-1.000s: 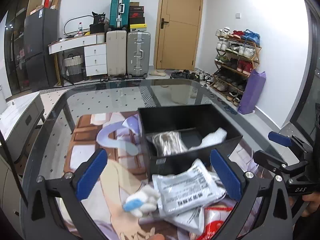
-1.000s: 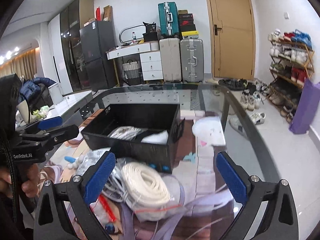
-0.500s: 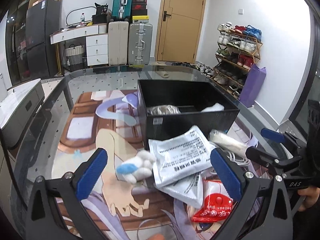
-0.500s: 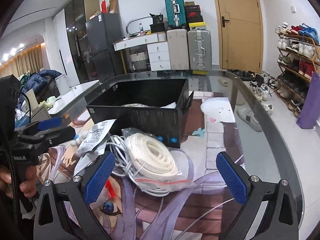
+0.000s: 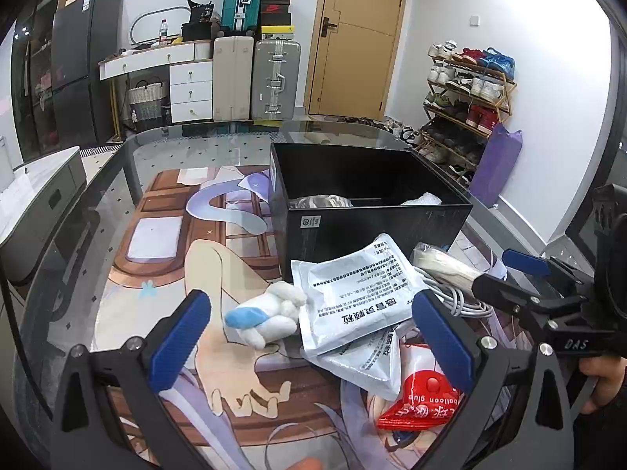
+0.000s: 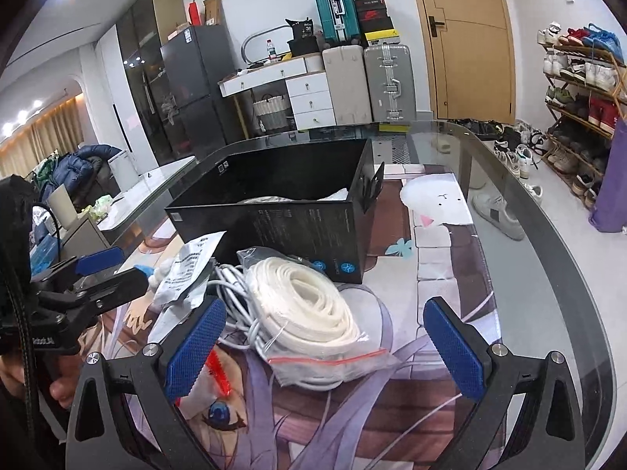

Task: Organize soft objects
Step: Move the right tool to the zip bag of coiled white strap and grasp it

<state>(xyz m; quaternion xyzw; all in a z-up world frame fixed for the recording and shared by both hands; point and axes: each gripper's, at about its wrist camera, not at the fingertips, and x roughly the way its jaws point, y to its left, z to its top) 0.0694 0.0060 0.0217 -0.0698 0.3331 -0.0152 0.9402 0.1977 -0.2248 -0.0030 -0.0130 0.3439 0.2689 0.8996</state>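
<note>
You see only the tops of the items inside the black box (image 5: 376,231), its near wall hiding the rest. The white packet (image 5: 352,293) covers most of another beneath, and the red pouch (image 5: 419,411) sits partly behind your left gripper's finger.

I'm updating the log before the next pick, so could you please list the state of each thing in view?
Left tongs: open, empty, over the plush toy.
Right tongs: open, empty, over the bagged rope.
Black box: open-topped, partly filled.
Plush toy: lying on the mat, outside the box.
White pouch: sealed, resting on another pouch.
Bagged rope: coiled, bag zipped shut.
Red packet: flat on the mat.
Door: shut.
</note>
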